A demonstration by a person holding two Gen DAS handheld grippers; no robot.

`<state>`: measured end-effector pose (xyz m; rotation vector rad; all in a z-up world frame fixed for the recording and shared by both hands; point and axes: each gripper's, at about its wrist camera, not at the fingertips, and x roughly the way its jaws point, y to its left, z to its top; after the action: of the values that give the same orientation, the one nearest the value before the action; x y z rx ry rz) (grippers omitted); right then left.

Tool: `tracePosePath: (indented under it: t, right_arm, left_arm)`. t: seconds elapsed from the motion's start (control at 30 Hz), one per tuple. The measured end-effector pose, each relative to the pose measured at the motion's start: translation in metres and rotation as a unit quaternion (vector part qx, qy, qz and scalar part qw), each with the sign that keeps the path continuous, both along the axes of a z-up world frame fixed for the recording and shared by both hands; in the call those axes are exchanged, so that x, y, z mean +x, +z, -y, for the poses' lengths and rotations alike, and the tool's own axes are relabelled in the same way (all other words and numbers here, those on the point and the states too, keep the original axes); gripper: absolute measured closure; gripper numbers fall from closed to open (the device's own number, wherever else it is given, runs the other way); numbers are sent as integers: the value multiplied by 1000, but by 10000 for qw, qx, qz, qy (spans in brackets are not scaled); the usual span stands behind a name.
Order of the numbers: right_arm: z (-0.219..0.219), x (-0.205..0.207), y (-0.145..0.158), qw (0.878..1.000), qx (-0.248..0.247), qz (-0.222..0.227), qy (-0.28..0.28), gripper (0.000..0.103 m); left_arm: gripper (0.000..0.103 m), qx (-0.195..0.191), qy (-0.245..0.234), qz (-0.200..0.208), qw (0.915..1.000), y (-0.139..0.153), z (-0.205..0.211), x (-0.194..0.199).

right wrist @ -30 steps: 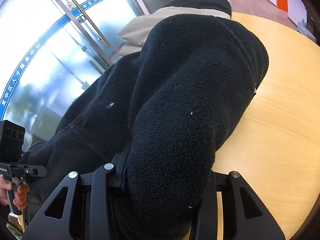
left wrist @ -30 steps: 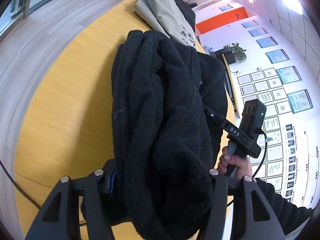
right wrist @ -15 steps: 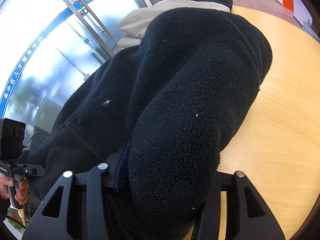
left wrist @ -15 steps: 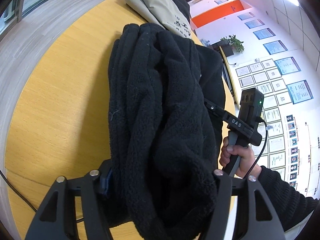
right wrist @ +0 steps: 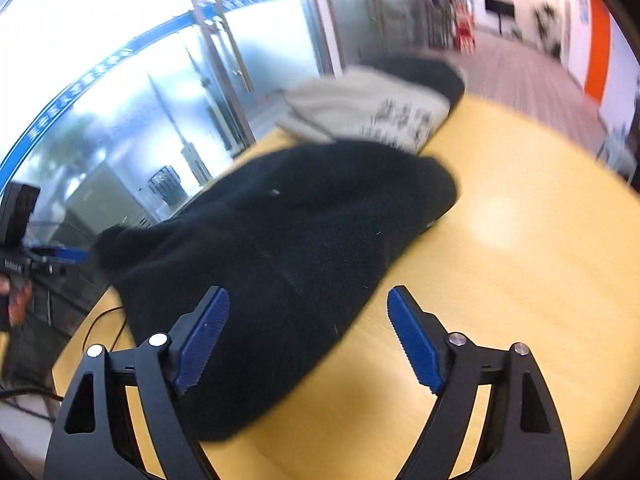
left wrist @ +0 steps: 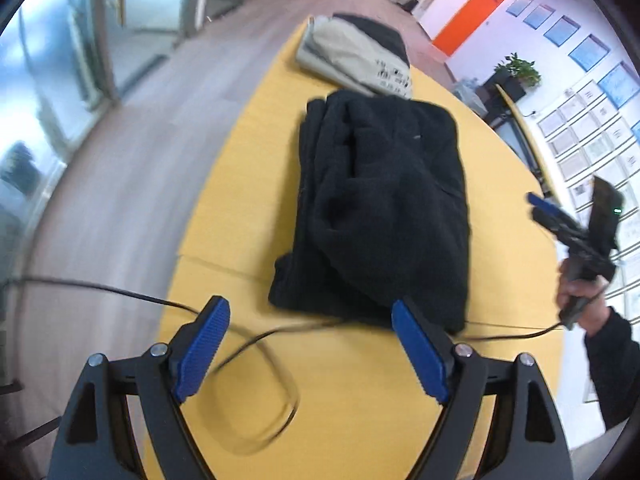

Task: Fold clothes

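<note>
Fleece: black fleece (left wrist: 384, 208) lies folded on the bench (left wrist: 224, 216), just before a beige garment (left wrist: 352, 56).
Fingers: left gripper (left wrist: 310, 346) and right gripper (right wrist: 308, 340) spread wide, empty.
Risk: loose cable (left wrist: 256, 336) could snag; bulky fold may spring open.

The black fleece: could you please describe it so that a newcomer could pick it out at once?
On the round yellow table, look at the middle. The black fleece lies there folded into a thick block. Unlike the beige printed garment behind it, it is plain black and fuzzy.
</note>
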<state>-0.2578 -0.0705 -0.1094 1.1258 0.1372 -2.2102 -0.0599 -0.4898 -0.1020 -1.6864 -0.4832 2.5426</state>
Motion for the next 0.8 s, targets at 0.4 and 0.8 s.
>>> tracePosePath:
  t: [0.4, 0.8]
  right_arm:
    - [75, 140, 104, 9982, 490, 31, 331, 2]
    - [118, 155, 70, 9856, 1611, 512, -85, 3]
  left_arm:
    - [5, -821, 218, -362, 9957, 80, -129, 44]
    - [5, -1734, 507, -244, 9832, 67, -167, 17]
